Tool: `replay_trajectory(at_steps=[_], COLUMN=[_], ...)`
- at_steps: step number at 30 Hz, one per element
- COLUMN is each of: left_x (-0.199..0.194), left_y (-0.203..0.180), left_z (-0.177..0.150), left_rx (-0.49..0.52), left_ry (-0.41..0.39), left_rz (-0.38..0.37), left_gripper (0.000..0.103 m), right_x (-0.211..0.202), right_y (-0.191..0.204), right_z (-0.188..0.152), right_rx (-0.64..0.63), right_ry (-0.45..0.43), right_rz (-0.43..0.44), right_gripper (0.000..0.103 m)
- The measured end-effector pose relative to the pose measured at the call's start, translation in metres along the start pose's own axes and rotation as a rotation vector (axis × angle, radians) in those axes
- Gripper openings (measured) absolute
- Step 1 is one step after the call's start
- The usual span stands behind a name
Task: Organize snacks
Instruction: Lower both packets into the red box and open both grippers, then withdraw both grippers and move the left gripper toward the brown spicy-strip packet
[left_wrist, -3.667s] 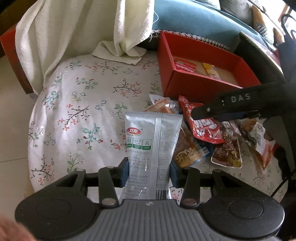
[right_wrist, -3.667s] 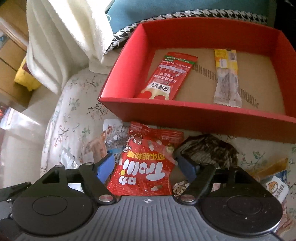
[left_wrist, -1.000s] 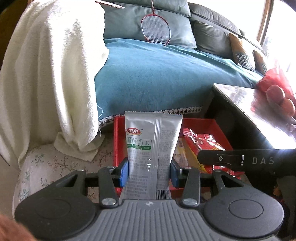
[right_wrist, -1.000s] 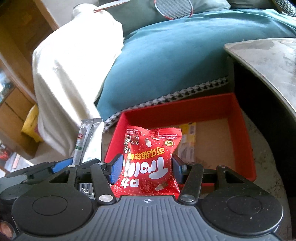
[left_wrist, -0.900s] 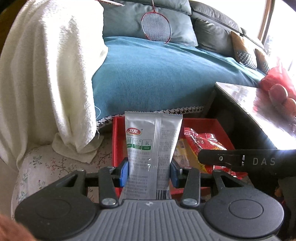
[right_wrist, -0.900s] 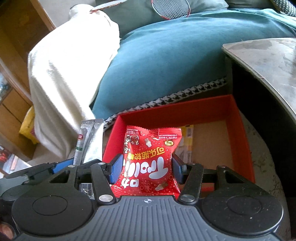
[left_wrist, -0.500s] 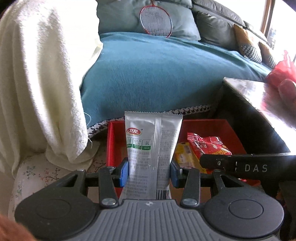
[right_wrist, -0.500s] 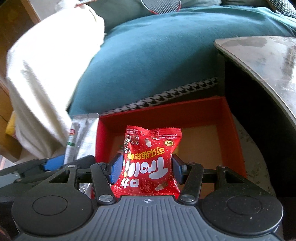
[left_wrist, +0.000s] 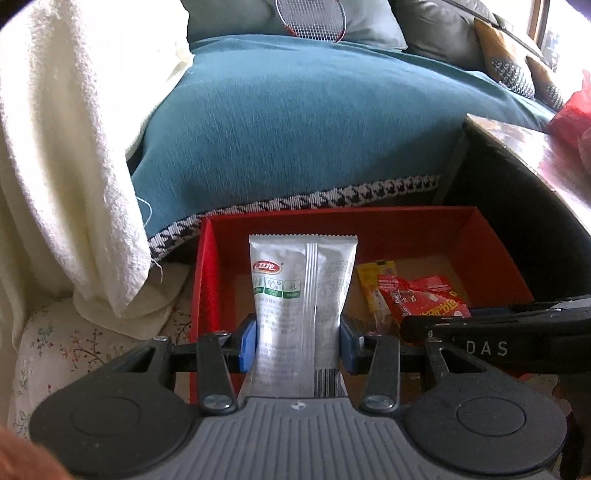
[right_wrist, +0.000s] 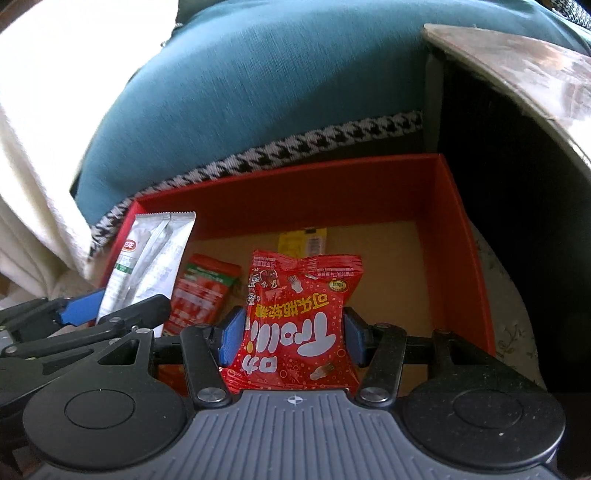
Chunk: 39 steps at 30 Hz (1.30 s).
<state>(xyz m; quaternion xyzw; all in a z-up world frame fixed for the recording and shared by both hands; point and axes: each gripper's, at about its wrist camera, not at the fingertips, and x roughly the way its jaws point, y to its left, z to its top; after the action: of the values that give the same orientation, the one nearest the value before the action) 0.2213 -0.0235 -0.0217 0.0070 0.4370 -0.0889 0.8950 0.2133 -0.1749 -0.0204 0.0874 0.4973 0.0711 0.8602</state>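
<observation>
Right wrist view showed the red box hemmed by the teal blanket behind and a dark table on its right, its cardboard floor mostly bare. Inside lay a yellow packet and a red-green packet. The right gripper clamped the red snack bag and the left gripper clamped the silver packet, both above the box.

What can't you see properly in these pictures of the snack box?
- Left wrist view: the silver packet in the left gripper hides part of the red box floor.
- Right wrist view: the red candy bag in the right gripper covers most of the yellow packet.
- Packet print: too small to read.
</observation>
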Motion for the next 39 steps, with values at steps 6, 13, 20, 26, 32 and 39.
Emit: replay_trajectory(at_steps=[6, 13, 20, 26, 32, 39], left_x=[0.004, 0.011, 0.013, 0.008, 0.003, -0.013], left_y=[0.001, 0.003, 0.001, -0.001, 0.0, 0.0], left_z=[-0.002, -0.004, -0.007, -0.006, -0.005, -0.004], left_rx=[0.002, 0.007, 0.028, 0.04, 0.037, 0.043], left_ry=[0.011, 0.035, 0.047, 0.029, 0.022, 0.005], left_rz=[0.006, 0.008, 0.011, 0.018, 0.017, -0.003], left_gripper=[0.037, 0.037, 0.038, 0.043, 0.044, 0.044], right_x=[0.005, 0.013, 0.01, 0.009, 0.002, -0.009], right_y=[0.002, 0.005, 0.006, 0.006, 0.007, 0.01], right_z=[-0.001, -0.004, -0.005, -0.005, -0.005, -0.008], right_rx=[-0.009, -0.039, -0.049, -0.053, -0.055, -0.066], right_ry=[0.005, 0.027, 0.014, 0.014, -0.002, -0.022], right_rz=[-0.02, -0.053, -0.069, -0.073, -0.074, -0.069], right_gripper=[0.063, 0.066, 0.067, 0.067, 0.069, 0.069])
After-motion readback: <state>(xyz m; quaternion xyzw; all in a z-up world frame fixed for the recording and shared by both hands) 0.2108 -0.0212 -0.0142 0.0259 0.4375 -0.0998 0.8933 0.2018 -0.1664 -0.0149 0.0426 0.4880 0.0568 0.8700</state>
